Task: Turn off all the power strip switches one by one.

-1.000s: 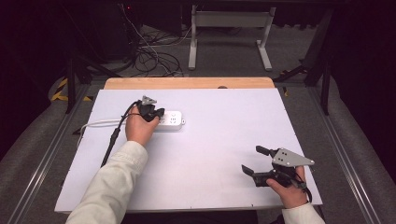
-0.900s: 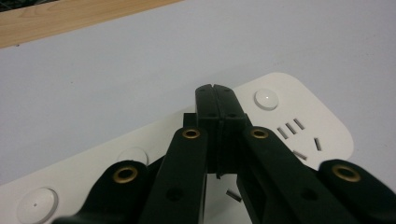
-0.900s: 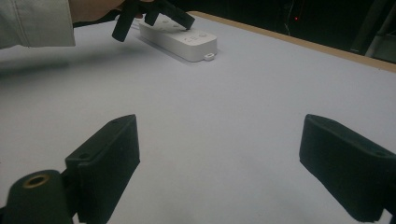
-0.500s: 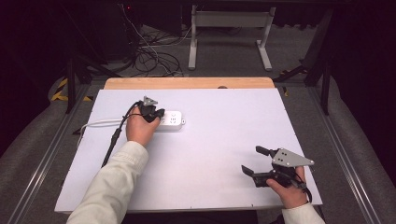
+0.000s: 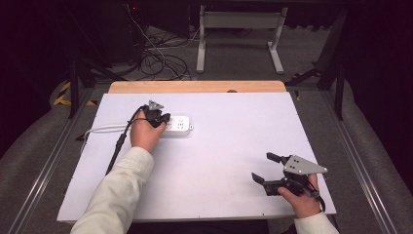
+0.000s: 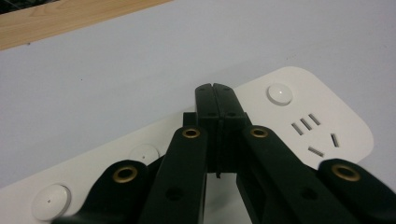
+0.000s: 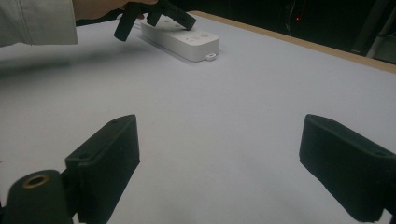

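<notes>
Left gripper pressed down on the power strip, right gripper idle near the front right corner.

The white power strip (image 5: 176,126) lies on the white table (image 5: 234,136) toward its back left part, a little in from the back edge, with its cord (image 5: 100,130) running off toward the left edge. The left gripper (image 5: 163,118) sits on top of the strip, its jaws pressed flat together with nothing between them; the tips rest on the casing beside a round button (image 6: 279,94) and a set of socket slots (image 6: 312,133). The right gripper (image 5: 265,168) rests low over the table near the front right corner, well apart from the strip, its jaws spread wide over bare table.
</notes>
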A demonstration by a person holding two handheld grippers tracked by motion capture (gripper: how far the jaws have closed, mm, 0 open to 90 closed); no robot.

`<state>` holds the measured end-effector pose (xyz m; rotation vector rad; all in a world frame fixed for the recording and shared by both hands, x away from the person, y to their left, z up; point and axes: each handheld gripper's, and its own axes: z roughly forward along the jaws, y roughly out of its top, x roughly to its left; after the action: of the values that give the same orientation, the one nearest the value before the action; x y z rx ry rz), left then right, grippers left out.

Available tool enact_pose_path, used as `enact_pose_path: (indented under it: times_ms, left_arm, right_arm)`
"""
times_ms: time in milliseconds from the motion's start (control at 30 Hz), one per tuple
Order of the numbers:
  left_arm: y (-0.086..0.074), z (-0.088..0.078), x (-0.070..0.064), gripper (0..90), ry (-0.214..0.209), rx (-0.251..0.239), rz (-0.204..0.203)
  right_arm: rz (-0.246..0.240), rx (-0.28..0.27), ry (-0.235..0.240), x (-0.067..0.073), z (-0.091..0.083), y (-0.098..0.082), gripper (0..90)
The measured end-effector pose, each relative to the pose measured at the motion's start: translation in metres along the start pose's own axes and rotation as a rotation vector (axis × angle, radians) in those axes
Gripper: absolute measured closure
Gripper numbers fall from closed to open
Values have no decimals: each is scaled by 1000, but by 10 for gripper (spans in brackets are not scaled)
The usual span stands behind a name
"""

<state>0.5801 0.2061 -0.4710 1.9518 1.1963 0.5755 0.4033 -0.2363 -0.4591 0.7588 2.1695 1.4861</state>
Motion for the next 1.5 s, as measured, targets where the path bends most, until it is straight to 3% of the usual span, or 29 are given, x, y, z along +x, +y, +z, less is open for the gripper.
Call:
enact_pose_path:
  times_ms: [233,333,733,1033,1133,1267,1500]
  left_arm:
    - [0,2,-4,900,-20,-11,4]
    - [1,3,-8,900,-4,-5,29]
    - [1,2,-7,900,4,0,40]
    - [2,2,-7,900,6,5,24]
    - [2,2,-9,900,24,12,60]
    - [4,2,-9,900,18,24,40]
    - [4,2,-11,900,29,33,52]
  right_arm:
    - [-1,2,1,0,1,0,129]
    - [0,2,1,0,1,0,129]
    - [1,-1,1,0,0,0,129]
    - [-1,-2,5,1,0,0,129]
    - [-1,-3,6,1,0,0,129]
    - [-2,-2,6,1,0,0,129]
    - [-2,-2,7,2,0,0,129]
